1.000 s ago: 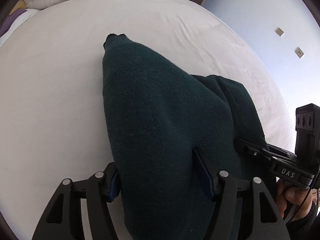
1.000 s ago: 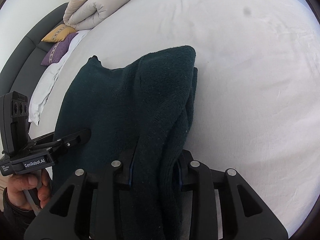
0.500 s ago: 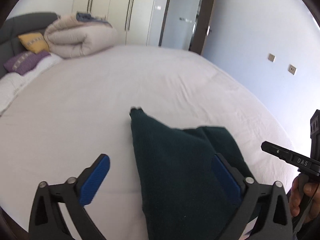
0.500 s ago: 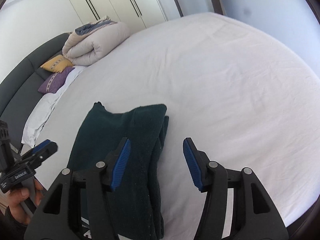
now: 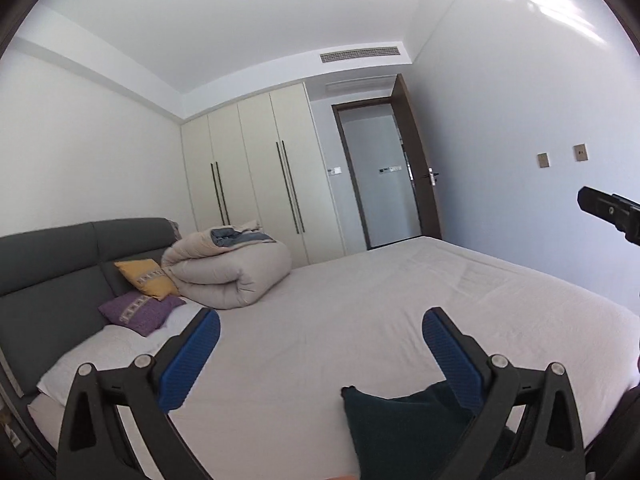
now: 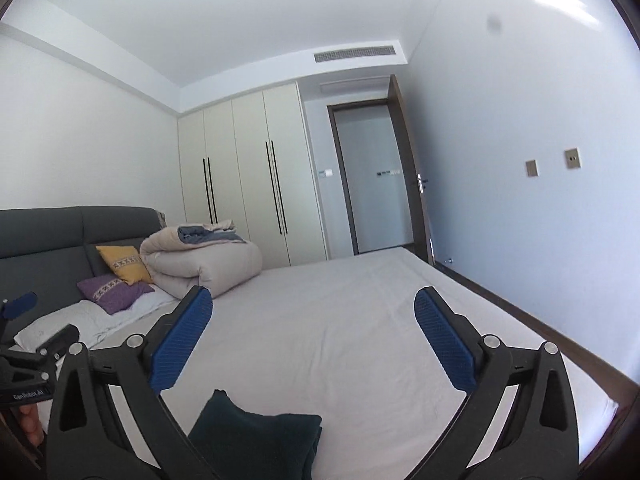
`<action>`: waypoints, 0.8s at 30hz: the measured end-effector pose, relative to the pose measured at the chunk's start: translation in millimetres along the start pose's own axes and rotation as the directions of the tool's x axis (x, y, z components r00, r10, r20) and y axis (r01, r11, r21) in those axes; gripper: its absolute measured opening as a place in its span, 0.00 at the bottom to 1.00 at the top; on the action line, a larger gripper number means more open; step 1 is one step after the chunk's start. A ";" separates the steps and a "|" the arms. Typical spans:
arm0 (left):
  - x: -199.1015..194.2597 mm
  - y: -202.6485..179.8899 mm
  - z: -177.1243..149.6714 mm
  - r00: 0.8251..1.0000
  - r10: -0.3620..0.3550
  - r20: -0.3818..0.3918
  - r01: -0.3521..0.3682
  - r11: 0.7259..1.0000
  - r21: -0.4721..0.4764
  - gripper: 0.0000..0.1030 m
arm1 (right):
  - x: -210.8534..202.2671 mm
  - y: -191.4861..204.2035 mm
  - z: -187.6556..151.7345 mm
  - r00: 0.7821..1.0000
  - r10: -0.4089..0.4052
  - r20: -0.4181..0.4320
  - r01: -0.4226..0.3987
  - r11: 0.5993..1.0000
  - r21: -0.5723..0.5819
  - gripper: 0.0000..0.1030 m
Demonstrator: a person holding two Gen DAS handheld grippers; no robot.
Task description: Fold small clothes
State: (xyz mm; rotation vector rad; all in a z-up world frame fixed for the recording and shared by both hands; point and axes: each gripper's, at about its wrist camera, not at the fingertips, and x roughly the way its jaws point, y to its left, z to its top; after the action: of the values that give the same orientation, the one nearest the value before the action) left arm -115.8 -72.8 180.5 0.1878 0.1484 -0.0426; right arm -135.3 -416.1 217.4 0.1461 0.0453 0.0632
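We see the folded sweater [image 6: 256, 436] lying on the bed [image 6: 340, 320], below both claws. Our left claw [image 5: 320, 356] is released and empty; our right claw [image 6: 314, 340] is opening, nothing between its jaws.

The left gripper [image 5: 320, 328] is pointing out across the bed [image 5: 360, 320], its blue-padded fingers [image 5: 188, 364] standing wide apart with nothing between them. A folded dark green garment [image 5: 400, 428] is lying on the white sheet low in the view, partly hidden behind the right-hand finger. At the bed's head a rolled beige duvet [image 5: 232, 272] is sitting beside a yellow cushion [image 5: 146, 278] and a purple cushion [image 5: 138, 312], against a grey headboard [image 5: 52, 264]. The right gripper [image 5: 612, 210] is poking in at the right edge. Cream wardrobes [image 5: 256, 184] and an open doorway [image 5: 380, 176] are showing beyond.
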 end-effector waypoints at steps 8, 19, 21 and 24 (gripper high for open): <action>46.7 0.7 -61.8 0.913 -0.085 -0.399 0.014 0.984 -0.179 1.00 | -26.7 4.3 11.3 0.999 -0.002 -0.050 -0.001 0.998 -0.056 1.00; 64.2 -10.6 -144.7 0.800 -0.109 -0.590 -0.027 0.976 -0.218 1.00 | 45.9 3.3 -133.9 0.752 -0.204 -0.627 0.139 0.979 -0.151 1.00; 68.6 -10.3 -153.1 0.785 -0.096 -0.612 -0.038 0.978 -0.203 1.00 | 41.2 2.0 -157.6 0.708 -0.195 -0.678 0.138 0.981 -0.138 1.00; 72.4 -9.3 -162.0 0.770 -0.097 -0.631 -0.047 0.977 -0.208 1.00 | 43.8 3.7 -176.2 0.681 -0.200 -0.705 0.139 0.980 -0.143 1.00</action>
State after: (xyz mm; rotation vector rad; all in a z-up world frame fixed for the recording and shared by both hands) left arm -67.9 -53.3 10.5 -0.0242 0.8429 0.0130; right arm -100.6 -384.1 42.0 0.0282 0.8528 -0.0705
